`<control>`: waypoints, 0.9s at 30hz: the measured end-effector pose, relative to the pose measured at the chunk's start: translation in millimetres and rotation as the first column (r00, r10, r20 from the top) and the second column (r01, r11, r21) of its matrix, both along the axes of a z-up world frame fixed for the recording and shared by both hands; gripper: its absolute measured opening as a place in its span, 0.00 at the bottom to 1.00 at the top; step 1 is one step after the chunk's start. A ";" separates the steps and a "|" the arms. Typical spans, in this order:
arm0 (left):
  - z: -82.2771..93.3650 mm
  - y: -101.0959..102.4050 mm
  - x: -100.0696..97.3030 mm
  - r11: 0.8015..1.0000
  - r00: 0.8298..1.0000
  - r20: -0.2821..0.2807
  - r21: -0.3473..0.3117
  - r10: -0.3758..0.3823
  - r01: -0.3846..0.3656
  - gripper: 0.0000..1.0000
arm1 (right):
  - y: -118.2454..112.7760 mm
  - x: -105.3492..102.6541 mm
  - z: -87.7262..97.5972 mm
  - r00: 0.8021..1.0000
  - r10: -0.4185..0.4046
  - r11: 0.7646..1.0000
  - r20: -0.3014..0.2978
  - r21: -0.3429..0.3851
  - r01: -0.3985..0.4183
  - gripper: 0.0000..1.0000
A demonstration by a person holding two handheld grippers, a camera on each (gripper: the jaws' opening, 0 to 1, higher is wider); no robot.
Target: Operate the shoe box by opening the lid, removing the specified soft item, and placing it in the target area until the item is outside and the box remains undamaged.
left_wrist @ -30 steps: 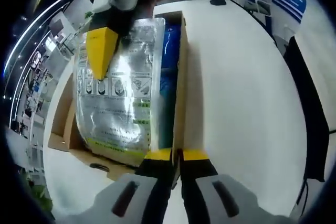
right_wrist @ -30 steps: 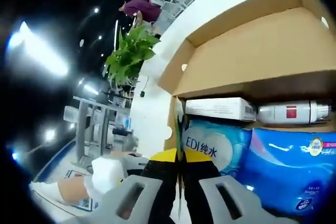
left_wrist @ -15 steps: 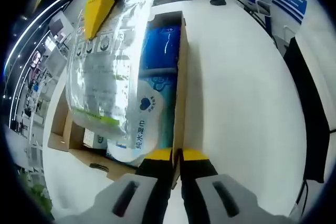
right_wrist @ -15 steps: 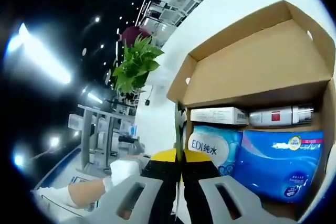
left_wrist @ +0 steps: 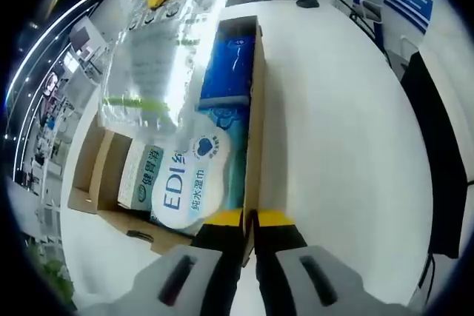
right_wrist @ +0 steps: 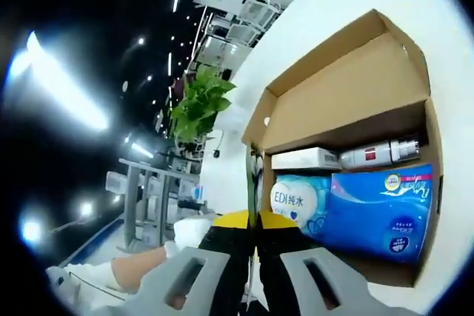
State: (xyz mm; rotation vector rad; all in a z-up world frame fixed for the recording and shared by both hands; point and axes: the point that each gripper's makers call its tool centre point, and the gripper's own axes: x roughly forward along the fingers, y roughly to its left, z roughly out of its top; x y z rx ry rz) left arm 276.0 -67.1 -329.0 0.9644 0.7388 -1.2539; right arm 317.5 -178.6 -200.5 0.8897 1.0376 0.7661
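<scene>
We see our right hand-held gripper [right_wrist: 252, 236] clamped on the edge of a clear pouch [left_wrist: 152, 49] held above the open shoe box [right_wrist: 348, 94] on the white table [left_wrist: 341, 146], while our left hand-held gripper [left_wrist: 249, 229] pinches the box's side wall, blue wipes packs [right_wrist: 378, 209] inside.

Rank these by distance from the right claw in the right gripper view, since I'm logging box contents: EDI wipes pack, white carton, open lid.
1. EDI wipes pack, just above the right claw.
2. White carton, behind the pack.
3. Open lid, farthest, at the box's back.
</scene>
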 end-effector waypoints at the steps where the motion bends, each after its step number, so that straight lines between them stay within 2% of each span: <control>1: -0.1 0.0 0.0 1.000 1.000 0.000 0.001 0.000 0.000 0.03 | -0.7 -0.9 3.5 1.000 -0.005 1.000 0.001 0.008 0.005 0.00; 7: -0.5 0.0 -0.1 1.000 1.000 -0.014 0.008 -0.012 0.013 0.02 | -8.5 -5.5 9.6 1.000 -0.003 1.000 0.011 0.010 0.003 0.00; 12: -1.1 0.3 -0.1 1.000 1.000 -0.015 0.008 -0.010 0.010 0.02 | -29.1 -6.2 13.1 1.000 -0.016 1.000 0.008 0.009 0.016 0.00; 18: -1.3 0.9 0.0 1.000 1.000 -0.009 0.006 -0.011 0.011 0.02 | -60.2 -9.3 32.2 1.000 -0.021 1.000 0.021 0.004 0.021 0.00; 24: -1.3 1.1 0.3 1.000 1.000 -0.010 0.005 -0.008 0.008 0.02 | -71.3 -13.6 50.3 0.998 -0.019 1.000 0.060 0.006 0.019 0.00; 27: -1.4 1.1 0.4 1.000 1.000 -0.011 0.005 -0.007 0.008 0.02 | -75.4 -16.2 53.5 0.998 -0.016 1.000 0.053 0.016 0.015 0.00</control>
